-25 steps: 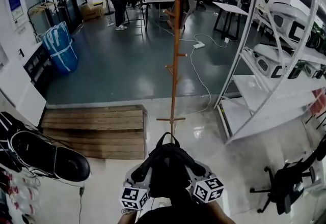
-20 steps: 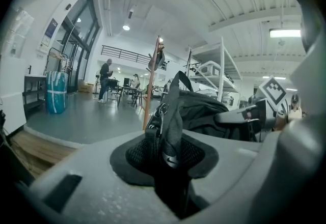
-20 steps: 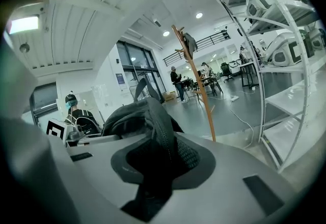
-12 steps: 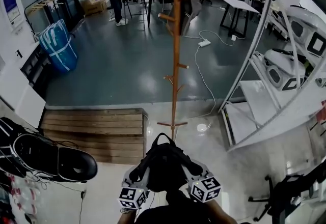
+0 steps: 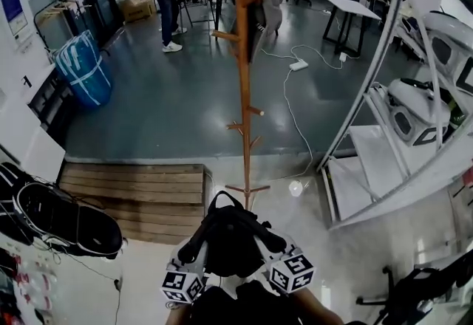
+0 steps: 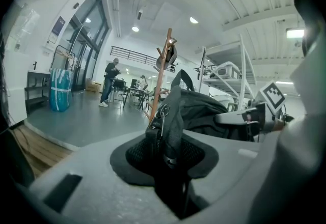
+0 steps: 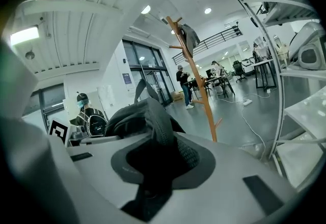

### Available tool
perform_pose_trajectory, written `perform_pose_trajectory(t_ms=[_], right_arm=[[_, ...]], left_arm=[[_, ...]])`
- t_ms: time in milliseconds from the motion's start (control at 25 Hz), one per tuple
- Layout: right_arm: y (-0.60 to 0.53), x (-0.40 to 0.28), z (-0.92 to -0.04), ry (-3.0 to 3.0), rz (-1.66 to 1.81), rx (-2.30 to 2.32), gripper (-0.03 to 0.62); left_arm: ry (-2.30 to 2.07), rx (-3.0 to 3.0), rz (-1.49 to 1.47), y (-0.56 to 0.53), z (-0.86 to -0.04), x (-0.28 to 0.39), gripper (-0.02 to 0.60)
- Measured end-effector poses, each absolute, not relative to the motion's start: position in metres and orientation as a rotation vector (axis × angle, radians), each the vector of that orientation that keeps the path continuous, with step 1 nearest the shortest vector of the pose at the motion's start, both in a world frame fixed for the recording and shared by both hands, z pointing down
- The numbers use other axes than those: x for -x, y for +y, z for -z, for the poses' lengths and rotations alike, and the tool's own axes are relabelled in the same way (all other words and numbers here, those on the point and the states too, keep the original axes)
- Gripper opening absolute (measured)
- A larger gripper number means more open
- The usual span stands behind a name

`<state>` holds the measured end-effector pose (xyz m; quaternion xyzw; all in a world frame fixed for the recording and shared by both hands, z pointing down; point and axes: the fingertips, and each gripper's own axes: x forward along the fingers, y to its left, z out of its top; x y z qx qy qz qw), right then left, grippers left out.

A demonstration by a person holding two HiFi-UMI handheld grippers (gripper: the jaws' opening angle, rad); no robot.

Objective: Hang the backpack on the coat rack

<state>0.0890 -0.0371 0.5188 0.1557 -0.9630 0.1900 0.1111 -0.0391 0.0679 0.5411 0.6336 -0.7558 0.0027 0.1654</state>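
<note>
Black backpack [image 5: 230,242] at 6 o'clock, coat rack [image 5: 242,80] toward 12. Pinching a shoulder strap each: left claw [image 6: 164,134], right claw [image 7: 159,139]. Seems soft, saggy, fairly light; top loop [image 5: 223,198] best for hooking.

left gripper [image 6: 165,139]: jaws partly closed, clamped on a strap of the backpack [image 5: 230,238]; points forward, tipped slightly down
right gripper [image 7: 162,154]: jaws partly closed, clamped on a padded strap of the same pack; points forward, tipped slightly down
left marker cube [image 5: 182,285]: low in the head view, left of centre
right marker cube [image 5: 291,272]: low in the head view, right of centre, about level with the left one
forearms [image 5: 319,307]: only just in at the bottom edge of the head view, close together; elbows out of frame
spacing: grippers side by side, near each other, pack between them
</note>
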Motion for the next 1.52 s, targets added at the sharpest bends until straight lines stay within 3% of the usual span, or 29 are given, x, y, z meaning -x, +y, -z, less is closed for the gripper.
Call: perform_pose_trajectory(t_ms=[560,1520], right_arm=[[-0.09,-0.074,-0.515,-2.823,-0.608,-0.517,0.077],[-0.175,0.055,-0.536,-2.751,-0.678,-0.925,0.077]], left_arm=[[-2.125,-1.864,-0.039,0.01,-0.533,0.059,0.118],[-1.781,-2.175,-0.078,-0.124,-0.558,0.213,0.118]])
